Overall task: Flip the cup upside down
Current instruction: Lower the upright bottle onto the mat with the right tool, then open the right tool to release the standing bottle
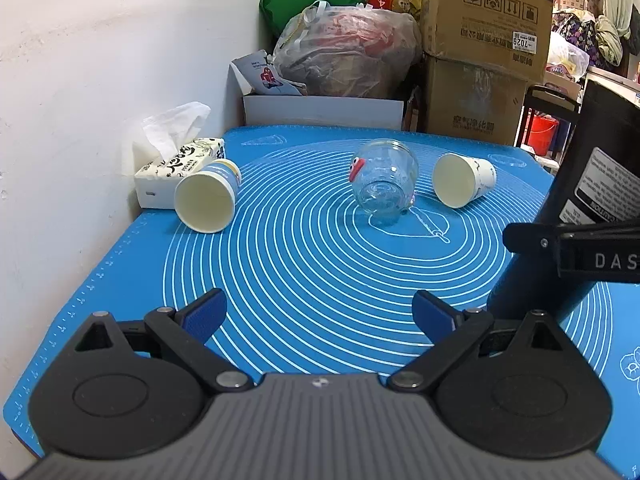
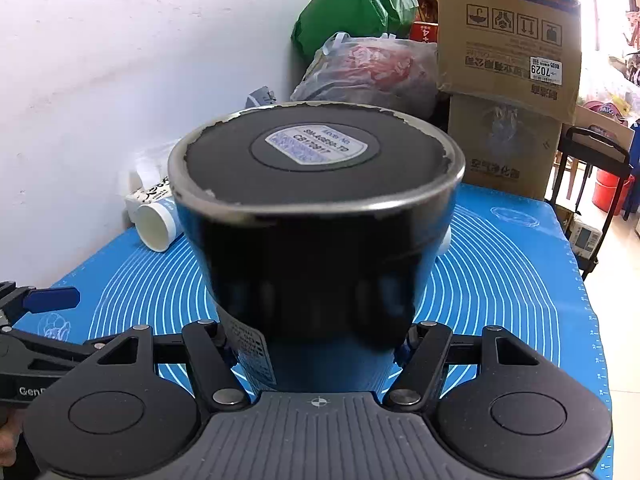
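A dark blue metal tumbler (image 2: pixel 316 264) stands upside down, base up, between the fingers of my right gripper (image 2: pixel 316 344), which is shut on it low over the blue mat (image 2: pixel 500 280). The tumbler also shows at the right edge of the left wrist view (image 1: pixel 568 216), with the right gripper's body across it. My left gripper (image 1: pixel 320 316) is open and empty over the mat's near side. A glass jar (image 1: pixel 384 182) and two paper cups (image 1: pixel 208 196) (image 1: pixel 464 180) lie on their sides farther back.
A tissue box (image 1: pixel 176 172) sits at the mat's far left against the white wall. Behind the table stand cardboard boxes (image 1: pixel 484 40), a plastic bag (image 1: pixel 348 52) and a white box (image 1: pixel 320 110). The table's right edge drops to the floor (image 2: pixel 616 280).
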### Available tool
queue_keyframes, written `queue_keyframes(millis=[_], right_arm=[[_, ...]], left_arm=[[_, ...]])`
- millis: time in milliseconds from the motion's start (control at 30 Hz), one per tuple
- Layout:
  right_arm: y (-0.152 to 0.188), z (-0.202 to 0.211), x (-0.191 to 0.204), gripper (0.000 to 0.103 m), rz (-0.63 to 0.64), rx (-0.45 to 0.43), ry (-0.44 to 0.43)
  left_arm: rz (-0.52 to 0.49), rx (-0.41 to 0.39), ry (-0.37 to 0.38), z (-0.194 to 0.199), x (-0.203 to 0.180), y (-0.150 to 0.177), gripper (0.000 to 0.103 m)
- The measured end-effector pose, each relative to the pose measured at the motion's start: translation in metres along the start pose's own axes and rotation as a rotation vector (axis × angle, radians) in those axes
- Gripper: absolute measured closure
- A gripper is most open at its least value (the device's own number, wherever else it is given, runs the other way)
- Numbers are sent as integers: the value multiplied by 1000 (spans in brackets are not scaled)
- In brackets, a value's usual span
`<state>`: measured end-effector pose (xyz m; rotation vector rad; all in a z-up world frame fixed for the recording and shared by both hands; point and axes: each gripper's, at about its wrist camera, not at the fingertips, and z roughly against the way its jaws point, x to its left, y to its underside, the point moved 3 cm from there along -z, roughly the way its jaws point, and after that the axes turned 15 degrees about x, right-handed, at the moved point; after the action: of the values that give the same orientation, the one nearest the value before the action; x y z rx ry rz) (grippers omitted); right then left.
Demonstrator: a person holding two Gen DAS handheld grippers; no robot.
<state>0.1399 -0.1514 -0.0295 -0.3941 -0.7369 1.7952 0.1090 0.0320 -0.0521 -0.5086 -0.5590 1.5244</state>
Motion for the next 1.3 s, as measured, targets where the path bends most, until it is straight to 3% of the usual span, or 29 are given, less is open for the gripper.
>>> queue_keyframes(millis=[267,733,933,1300], right_arm=[[-3,-5,10,38,13,-7,27],[-1,8,8,8,-44,-24,45],[13,29,5,0,-56,-36,22],[58,93,-12,0,-130,-56,62]], left_arm=[[-17,5,1,0,-4,0,5],[-31,5,8,4,-11,2,5],[-37,-8,15,15,-16,3,5],[-63,-27,39,52,-35,19,5]])
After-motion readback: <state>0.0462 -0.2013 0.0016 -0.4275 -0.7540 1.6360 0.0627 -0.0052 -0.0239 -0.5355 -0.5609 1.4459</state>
